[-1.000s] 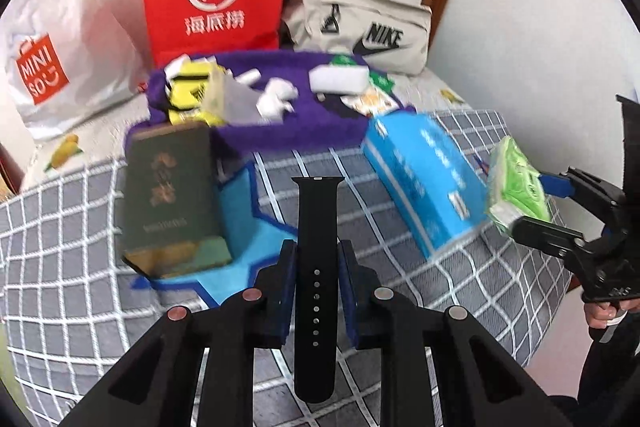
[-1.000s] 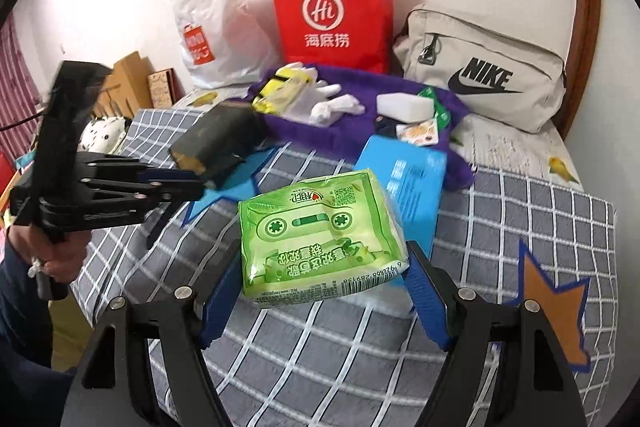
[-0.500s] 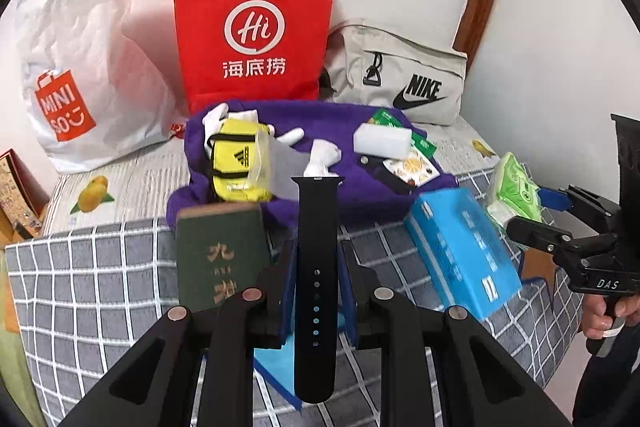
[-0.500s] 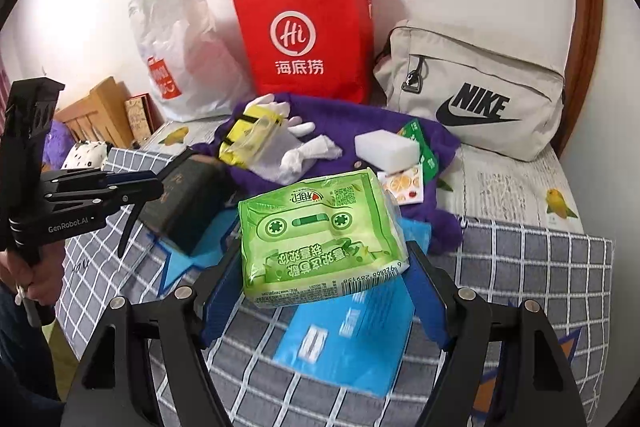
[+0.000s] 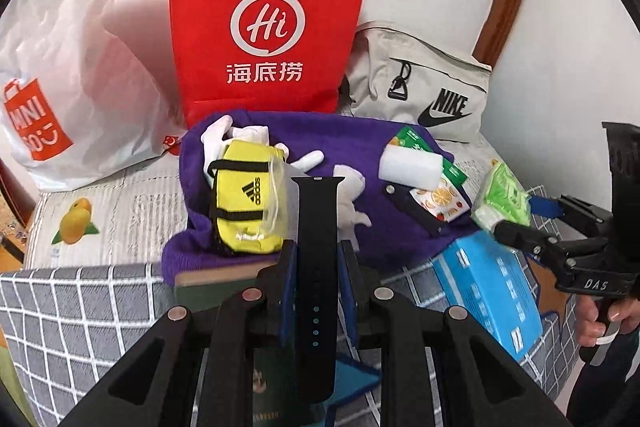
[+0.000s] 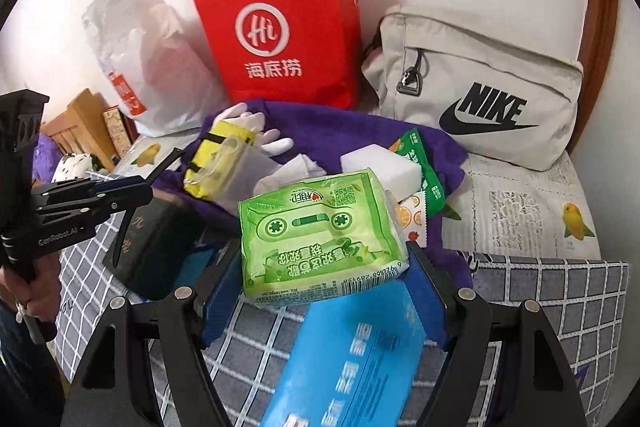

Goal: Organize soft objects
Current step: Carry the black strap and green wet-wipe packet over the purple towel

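My left gripper (image 5: 316, 263) pinches a black perforated rubber watch strap (image 5: 317, 267); my right gripper (image 6: 324, 267) clamps a green plastic tissue pack (image 6: 320, 235), both above the checked bed cover (image 6: 560, 307). I'd carry level; open room lies along the purple towel's (image 5: 352, 135) far edge.

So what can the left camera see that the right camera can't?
Only the left wrist view shows the black watch strap face on, pinched in the left gripper, and the MINISO logo whole. Only the right wrist view shows the printed front of the green tissue pack in the right gripper, and the wooden furniture. Both show the red bag, grey Nike bag and purple cloth.
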The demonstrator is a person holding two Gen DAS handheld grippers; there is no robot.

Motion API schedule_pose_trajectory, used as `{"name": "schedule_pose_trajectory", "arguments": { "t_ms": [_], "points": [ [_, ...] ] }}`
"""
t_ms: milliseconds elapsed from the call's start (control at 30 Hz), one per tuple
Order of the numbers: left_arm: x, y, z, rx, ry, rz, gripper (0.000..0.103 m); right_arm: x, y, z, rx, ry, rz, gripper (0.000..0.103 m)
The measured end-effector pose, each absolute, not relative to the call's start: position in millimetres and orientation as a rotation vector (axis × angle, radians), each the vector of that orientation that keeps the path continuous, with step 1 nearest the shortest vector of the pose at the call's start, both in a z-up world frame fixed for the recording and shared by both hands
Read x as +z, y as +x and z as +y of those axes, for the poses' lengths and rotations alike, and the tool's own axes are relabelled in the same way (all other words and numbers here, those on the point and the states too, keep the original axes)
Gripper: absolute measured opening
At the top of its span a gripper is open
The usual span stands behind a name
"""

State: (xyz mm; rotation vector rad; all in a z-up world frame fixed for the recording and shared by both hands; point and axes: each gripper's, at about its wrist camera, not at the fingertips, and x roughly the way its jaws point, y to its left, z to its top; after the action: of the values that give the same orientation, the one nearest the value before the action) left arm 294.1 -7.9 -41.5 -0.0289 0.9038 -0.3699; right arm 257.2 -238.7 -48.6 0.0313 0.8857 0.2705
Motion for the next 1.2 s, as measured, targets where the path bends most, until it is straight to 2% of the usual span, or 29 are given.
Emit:
{"name": "schedule_pose_trajectory", "arguments": {
  "t_ms": [433,1200],
  "points": [
    [-58,342,-20,-0.393,-0.037,0.937,0.02,-91,309,-240,0.231,0.097,1.044,0.076],
    [-89,396,-40,-0.41,-0.048,1.025,0.02,-116,357,-229,0.233,0.073,1.103,0.076]
  ]
}}
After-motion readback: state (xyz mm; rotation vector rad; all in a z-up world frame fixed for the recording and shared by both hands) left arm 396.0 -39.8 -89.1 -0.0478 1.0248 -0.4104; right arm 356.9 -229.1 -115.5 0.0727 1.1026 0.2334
